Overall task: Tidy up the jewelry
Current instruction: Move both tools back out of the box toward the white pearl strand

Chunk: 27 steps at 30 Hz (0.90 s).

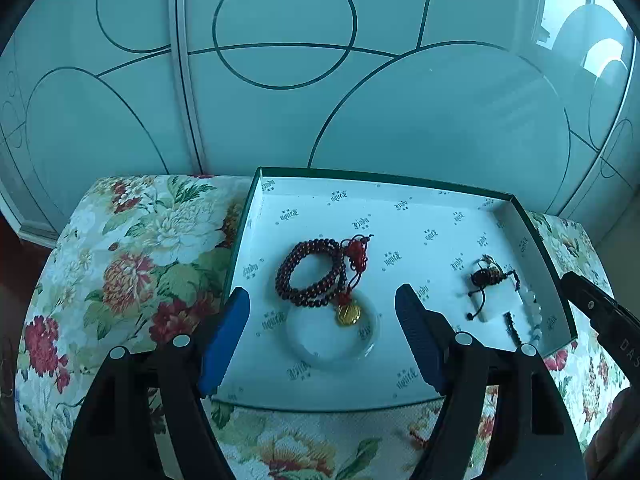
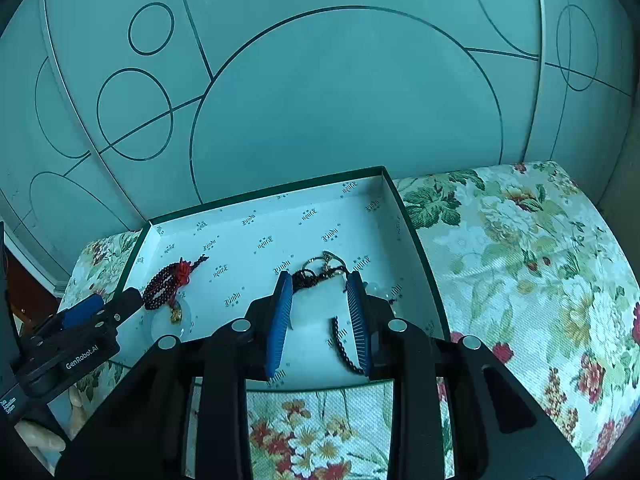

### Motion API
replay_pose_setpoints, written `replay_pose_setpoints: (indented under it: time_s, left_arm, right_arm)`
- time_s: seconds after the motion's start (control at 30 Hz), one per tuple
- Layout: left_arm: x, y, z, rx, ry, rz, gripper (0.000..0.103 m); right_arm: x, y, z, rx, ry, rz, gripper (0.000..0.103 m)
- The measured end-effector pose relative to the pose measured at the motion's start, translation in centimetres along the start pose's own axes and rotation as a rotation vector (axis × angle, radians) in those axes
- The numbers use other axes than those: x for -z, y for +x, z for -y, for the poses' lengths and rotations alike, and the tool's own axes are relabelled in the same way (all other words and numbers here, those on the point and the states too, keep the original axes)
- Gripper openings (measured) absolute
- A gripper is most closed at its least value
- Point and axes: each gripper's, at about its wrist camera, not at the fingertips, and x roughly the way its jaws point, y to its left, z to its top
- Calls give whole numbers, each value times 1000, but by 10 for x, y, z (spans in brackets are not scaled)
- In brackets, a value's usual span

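Observation:
A shallow green-rimmed box (image 1: 256, 184) with white printed lining sits on a floral surface. In it lie a dark red bead bracelet (image 1: 310, 272) with a red knot and gold pendant, overlapping a pale jade bangle (image 1: 332, 332). At the right lie a brown knotted cord bracelet (image 1: 486, 276), a white bead strand (image 1: 534, 312) and a black bead strand (image 1: 512, 328). My left gripper (image 1: 322, 334) is open around the bangle. My right gripper (image 2: 320, 316) is open, above the cord bracelet (image 2: 320, 272) and black strand (image 2: 342, 344). The red bracelet also shows in the right wrist view (image 2: 164, 284).
The box (image 2: 416, 240) rests on a floral cushion (image 1: 132, 264), which extends right of the box (image 2: 520, 264). A frosted glass sliding door (image 1: 320, 80) with circle lines stands close behind. The left gripper body (image 2: 80, 328) shows at the right view's left edge.

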Motion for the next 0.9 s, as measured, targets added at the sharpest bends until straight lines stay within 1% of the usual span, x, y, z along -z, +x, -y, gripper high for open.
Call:
replay_pose_setpoints:
  time_s: [0.17,0.43,0.67,0.73,0.83,0.9]
  left_arm:
    - [26,-23,-7,-2,-20,-8,74]
    - [75,-37,-12,-24,-22,-48,74]
    - [108,-46,-17,-44,-38,-75,74]
    - [115,-48,-17,-51,-34,-76,74]
    - [122,-51,-17,-80,-22,-75,74]
    - [125,-51,-18,-84,-29,-79,74]
  right_arm:
    - [28,-21,8,16,21,-16,29]
    - [82,-45,8,47,0,-49,29]
    - [116,-53,-9,37,-45,-81,28]
    - [124,-55,-14,28,-53,-84,28]
    - [132,-56,-24,16,-74,-86,28]
    - [136,-55,-30,7,-84,-93,28]
